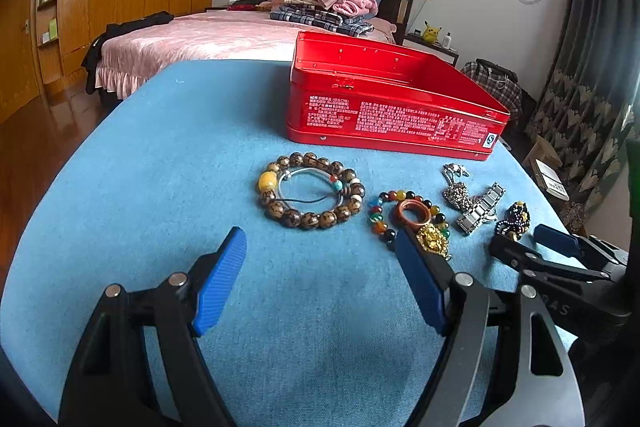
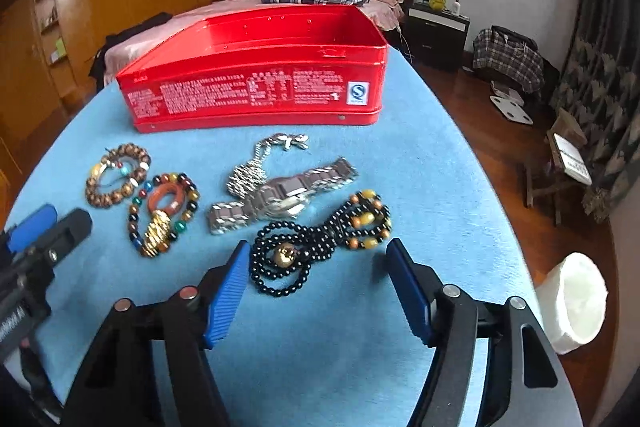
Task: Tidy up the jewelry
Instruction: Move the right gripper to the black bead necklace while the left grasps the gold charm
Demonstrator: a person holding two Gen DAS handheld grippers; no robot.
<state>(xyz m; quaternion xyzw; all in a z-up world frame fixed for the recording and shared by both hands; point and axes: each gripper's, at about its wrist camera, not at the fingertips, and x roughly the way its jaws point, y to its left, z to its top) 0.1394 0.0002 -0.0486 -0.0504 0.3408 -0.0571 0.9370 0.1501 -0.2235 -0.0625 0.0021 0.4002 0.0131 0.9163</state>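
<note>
Both wide open and empty, the right gripper (image 2: 316, 259) is straddling the black beads (image 2: 320, 247) at centre frame, the left gripper (image 1: 320, 247) is hovering; scoop low.

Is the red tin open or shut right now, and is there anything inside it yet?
Open: the red tin has no lid on, and its inner walls show. The floor is hidden, so its contents cannot be told.

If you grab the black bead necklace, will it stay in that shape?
Probably not. The black bead necklace lies in loose, crossed loops on the blue cloth, so it is likely floppy and would dangle. Its round, shiny beads may slip between the open right gripper fingers.
</note>
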